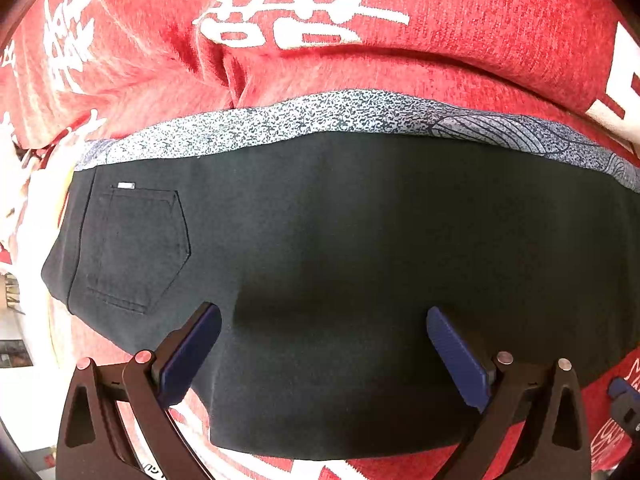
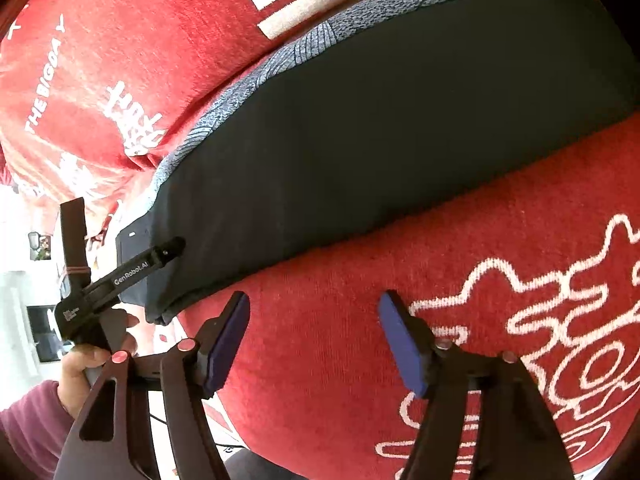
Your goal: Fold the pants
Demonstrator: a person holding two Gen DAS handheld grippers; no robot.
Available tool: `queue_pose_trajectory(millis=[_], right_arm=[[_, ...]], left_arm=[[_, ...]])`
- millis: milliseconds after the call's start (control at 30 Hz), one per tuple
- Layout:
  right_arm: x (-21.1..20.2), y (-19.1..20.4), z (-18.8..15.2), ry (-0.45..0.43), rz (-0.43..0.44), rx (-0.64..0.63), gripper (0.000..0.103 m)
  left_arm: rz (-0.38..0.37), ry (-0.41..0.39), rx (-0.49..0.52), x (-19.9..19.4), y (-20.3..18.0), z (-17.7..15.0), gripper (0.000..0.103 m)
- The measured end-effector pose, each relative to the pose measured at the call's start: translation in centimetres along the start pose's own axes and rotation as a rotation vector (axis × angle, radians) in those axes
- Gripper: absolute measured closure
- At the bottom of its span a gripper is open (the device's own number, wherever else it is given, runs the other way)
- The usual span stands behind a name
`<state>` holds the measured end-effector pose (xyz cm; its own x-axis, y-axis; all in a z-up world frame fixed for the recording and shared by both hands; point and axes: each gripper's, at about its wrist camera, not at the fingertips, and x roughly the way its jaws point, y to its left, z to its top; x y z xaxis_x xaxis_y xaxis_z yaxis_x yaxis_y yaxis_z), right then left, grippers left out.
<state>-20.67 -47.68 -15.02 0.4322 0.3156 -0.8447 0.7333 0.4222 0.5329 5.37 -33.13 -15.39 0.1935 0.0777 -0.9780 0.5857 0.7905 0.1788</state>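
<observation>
since the pants [image 1: 340,280] are lying flat on the red cloth [image 1: 480,20], halved lengthwise, both grippers are hovering released — left gripper [image 1: 324,344] over the fabric, right gripper [image 2: 314,336] beside its near edge, likely readying another fold.

"GenRobot.AI" stands in white on the black bar of the left tongs [image 2: 120,276] at lower left of the right-wrist view. The red cloth [image 2: 100,80] at upper left reads "THE BIG DAY"; large white Chinese characters mark it elsewhere.
</observation>
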Motion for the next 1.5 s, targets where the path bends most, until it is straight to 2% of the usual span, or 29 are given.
queue_pose_trajectory(millis=[233,800,967,1133,1300,1367,1433,1500], right_arm=[[0.1,0.2,0.0,0.0,0.012,0.002,0.026],[-0.9,-1.8,0.2,0.018,0.115,0.09,0.026],[-3.6,-4.4,0.7,-0.071,0.138,0.158,0.026],[-6.2,-7.8,1.2,-0.169,0.106,0.246,0.026],[-9.5,-10.3,1.7,-0.312,-0.031,0.319,0.026],[-10.8,-11.8,1.9,-0.369,-0.07,0.387,0.027],[-11.3,-13.3,2.7,-0.376,-0.089,0.43,0.045],[-11.0,-14.2,3.7,-0.355,-0.115,0.445,0.083]], left_arm=[[0.013,-0.001,0.013,0.0,-0.1,0.1,0.0],[0.066,0.018,0.053,-0.3,-0.9,0.3,0.0],[0.1,0.016,0.083,-0.4,-1.5,0.3,0.0],[0.113,0.014,0.109,-0.4,-1.7,0.4,0.0],[0.116,0.013,0.121,-0.4,-1.8,0.4,0.0],[0.119,0.01,0.123,-0.4,-1.8,0.3,0.0],[0.122,0.008,0.121,-0.4,-1.9,0.3,0.0],[0.123,0.008,0.114,-0.4,-1.8,0.3,0.0]])
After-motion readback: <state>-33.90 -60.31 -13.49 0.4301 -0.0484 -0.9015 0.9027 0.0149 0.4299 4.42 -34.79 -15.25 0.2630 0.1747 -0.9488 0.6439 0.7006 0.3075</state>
